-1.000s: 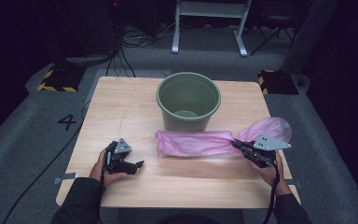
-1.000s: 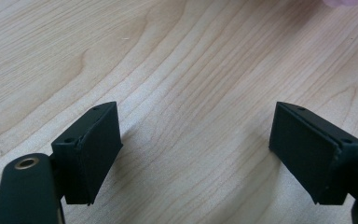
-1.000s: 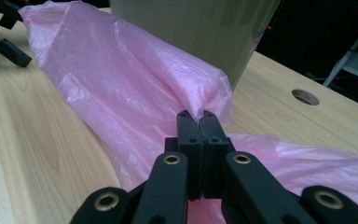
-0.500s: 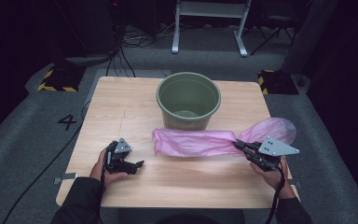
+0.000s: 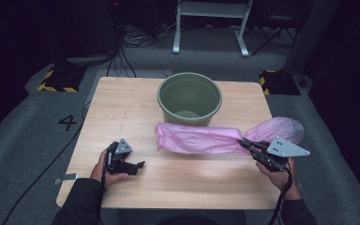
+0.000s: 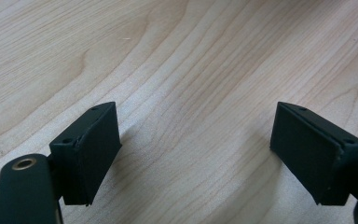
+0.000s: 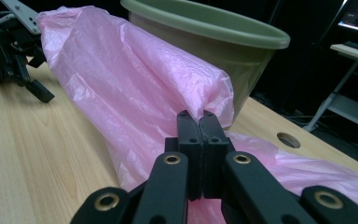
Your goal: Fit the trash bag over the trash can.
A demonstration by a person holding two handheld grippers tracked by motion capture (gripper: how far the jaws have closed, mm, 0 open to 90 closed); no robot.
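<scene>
Pale wood table [image 5: 136,108] on grey carpet [image 5: 23,136], dark room behind

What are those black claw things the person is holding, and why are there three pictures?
They are grippers, hand-held pinching tools. One picture looks down from above the wooden table. The other two come from small cameras riding on each gripper. On the table stand a green bucket and a pink plastic bag. The right gripper is pinched shut on the bag, as its own camera shows. The left gripper is open over bare wood, holding nothing.
</scene>
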